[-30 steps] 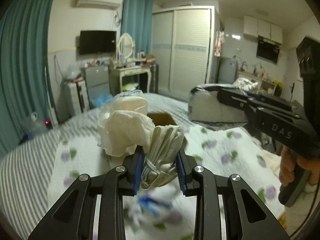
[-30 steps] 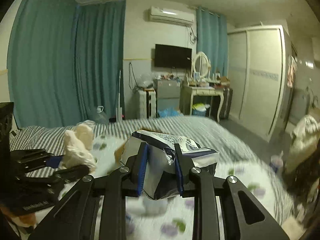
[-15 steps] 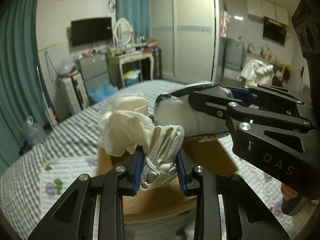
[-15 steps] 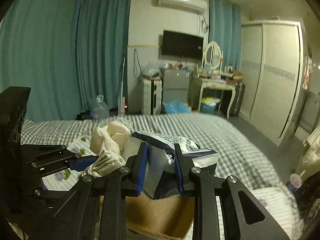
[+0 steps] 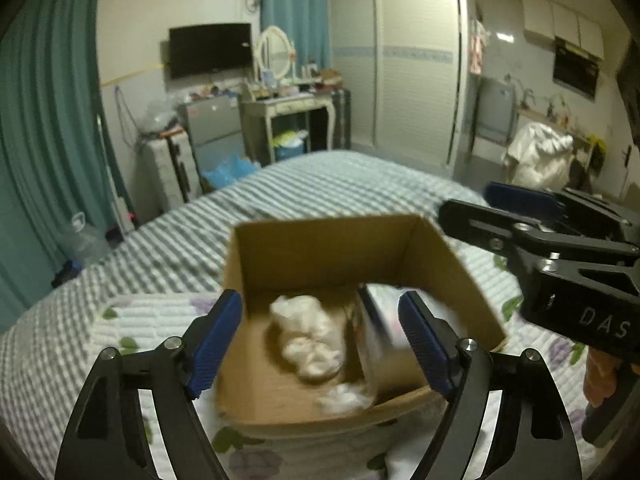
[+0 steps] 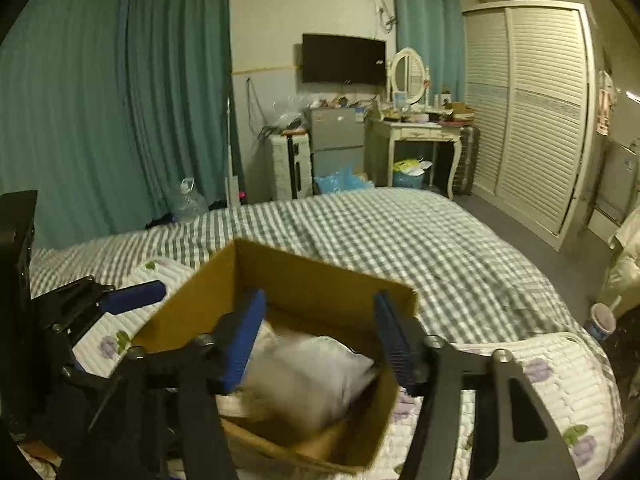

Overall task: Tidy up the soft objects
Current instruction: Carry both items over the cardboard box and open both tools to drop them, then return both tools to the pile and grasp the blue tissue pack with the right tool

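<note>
Both tongs have let go since half a second ago: my left tongs [image 5: 320,338] no longer clamp the cream cloth bundle [image 5: 310,338], and my right tongs [image 6: 318,340] no longer pinch the white packet [image 6: 316,368]. Both now stand with their blue pads wide apart and nothing between them.

From the left wrist camera, the cardboard box [image 5: 320,248] fills the centre of the frame, sitting on the bed [image 5: 320,184] where the striped cover meets a flowered quilt [image 5: 136,316]. The cloth bundle lies on the box floor, left of centre, blurred. The packet [image 5: 384,328] sits just beside it on the right, against the right wall of the box; I cannot tell whether the two touch. My right tongs [image 5: 492,204] reach in from the right edge of the frame, over the far right corner of the box.

From the right wrist camera, the box [image 6: 304,276] sits at lower centre with the packet inside, smeared by motion. My left tongs [image 6: 132,294] show at lower left, beside the box's left wall.
</note>
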`<state>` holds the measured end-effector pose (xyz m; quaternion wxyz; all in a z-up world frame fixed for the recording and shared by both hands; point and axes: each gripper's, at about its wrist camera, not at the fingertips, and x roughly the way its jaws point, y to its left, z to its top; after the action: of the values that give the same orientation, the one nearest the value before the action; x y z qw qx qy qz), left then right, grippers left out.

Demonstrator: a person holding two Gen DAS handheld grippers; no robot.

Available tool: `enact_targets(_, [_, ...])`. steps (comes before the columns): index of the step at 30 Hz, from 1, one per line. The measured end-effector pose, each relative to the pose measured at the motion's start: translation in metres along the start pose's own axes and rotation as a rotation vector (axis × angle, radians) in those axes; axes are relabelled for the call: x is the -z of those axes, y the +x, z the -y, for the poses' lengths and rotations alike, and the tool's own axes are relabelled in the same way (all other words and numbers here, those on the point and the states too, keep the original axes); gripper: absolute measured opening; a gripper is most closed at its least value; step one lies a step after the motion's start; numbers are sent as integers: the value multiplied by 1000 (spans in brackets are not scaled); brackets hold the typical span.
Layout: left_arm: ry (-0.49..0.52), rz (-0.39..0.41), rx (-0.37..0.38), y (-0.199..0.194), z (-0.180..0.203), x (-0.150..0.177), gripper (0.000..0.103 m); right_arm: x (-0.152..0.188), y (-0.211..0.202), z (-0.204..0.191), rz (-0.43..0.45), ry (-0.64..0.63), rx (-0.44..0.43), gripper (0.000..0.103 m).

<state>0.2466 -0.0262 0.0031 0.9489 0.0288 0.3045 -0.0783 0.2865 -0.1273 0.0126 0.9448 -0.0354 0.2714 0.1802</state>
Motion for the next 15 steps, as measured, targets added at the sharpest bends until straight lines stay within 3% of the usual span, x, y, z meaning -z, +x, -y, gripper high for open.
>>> enact_targets(6, [-10, 114, -32, -92, -7, -23, 82, -31, -90, -10, 70, -29, 78, 63])
enact_targets(9, [-26, 180, -43, -144, -14, -29, 92, -44, -147, -21, 114, -39, 109, 74])
enact_targets(15, [-39, 256, -49, -222, -29, -15, 93, -40, -231, -47, 140, -48, 127, 100])
